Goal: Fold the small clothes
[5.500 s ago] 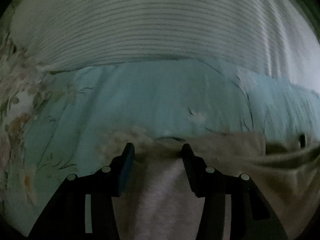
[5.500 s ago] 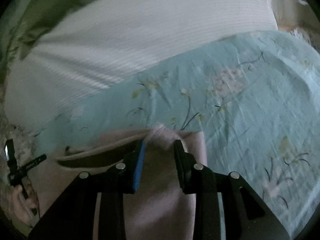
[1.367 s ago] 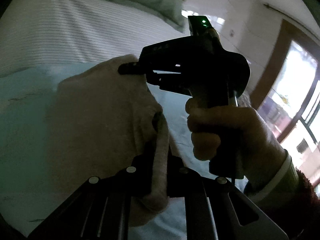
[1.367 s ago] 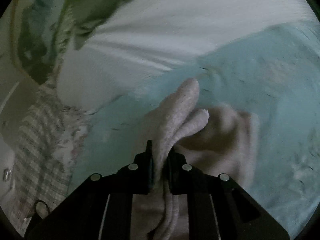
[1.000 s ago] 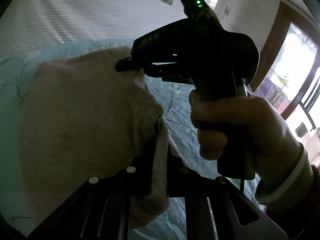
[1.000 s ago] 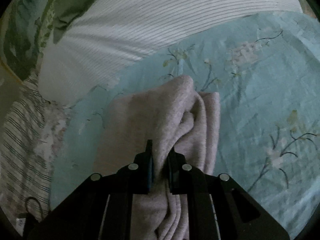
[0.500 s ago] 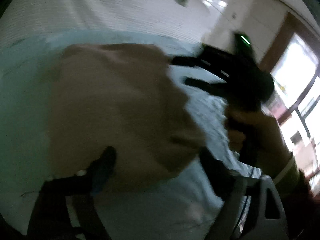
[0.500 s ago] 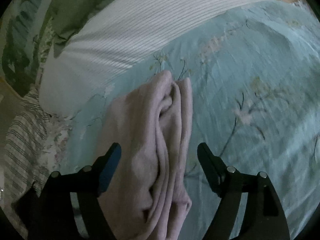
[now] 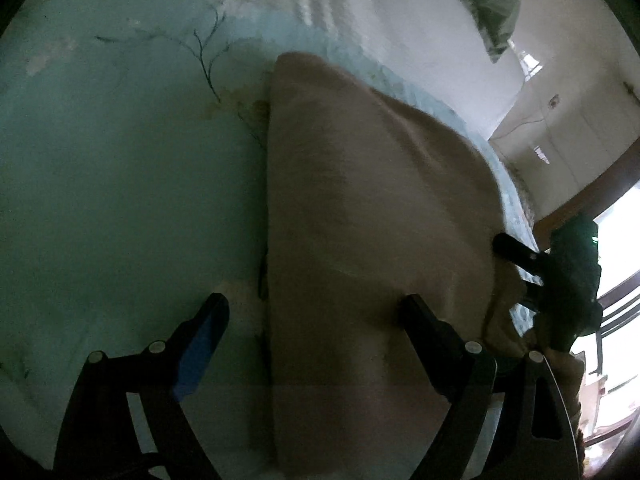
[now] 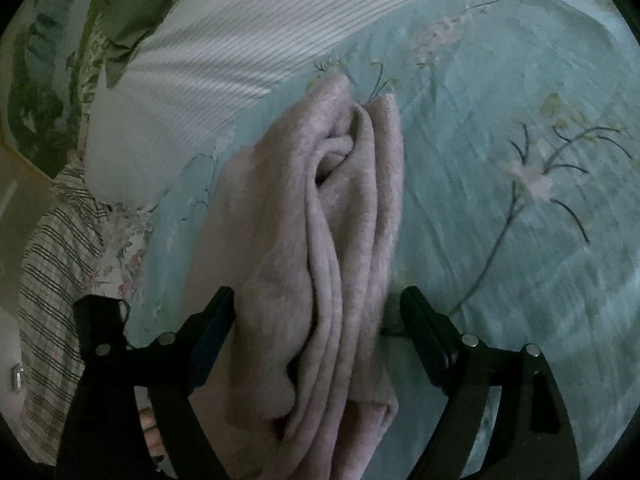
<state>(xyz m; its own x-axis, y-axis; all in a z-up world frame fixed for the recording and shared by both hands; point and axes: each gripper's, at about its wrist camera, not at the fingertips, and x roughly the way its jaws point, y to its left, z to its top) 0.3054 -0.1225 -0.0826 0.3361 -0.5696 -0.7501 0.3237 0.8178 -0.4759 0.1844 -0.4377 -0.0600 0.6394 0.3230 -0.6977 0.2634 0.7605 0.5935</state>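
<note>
A small pale pink-beige garment [image 9: 360, 220] lies folded in several layers on the light blue floral bedsheet [image 9: 120, 180]. In the right wrist view the garment [image 10: 320, 240] shows its stacked folded edges. My left gripper [image 9: 316, 312] is open, its jaws straddling the garment's near left edge without holding it. My right gripper [image 10: 316, 308] is open, its jaws spread on either side of the folded stack. The right gripper's body [image 9: 560, 272] shows at the garment's far right in the left wrist view.
A white striped quilt [image 10: 224, 68] lies along the far side of the sheet. A green pillow [image 10: 132, 4] and a checked cloth [image 10: 52, 280] sit at the left. A window [image 9: 608, 320] and white wall are at the right in the left wrist view.
Both grippers were shut on the garment while folding it over; they have since opened and let it go. The garment now rests folded on the sheet.
</note>
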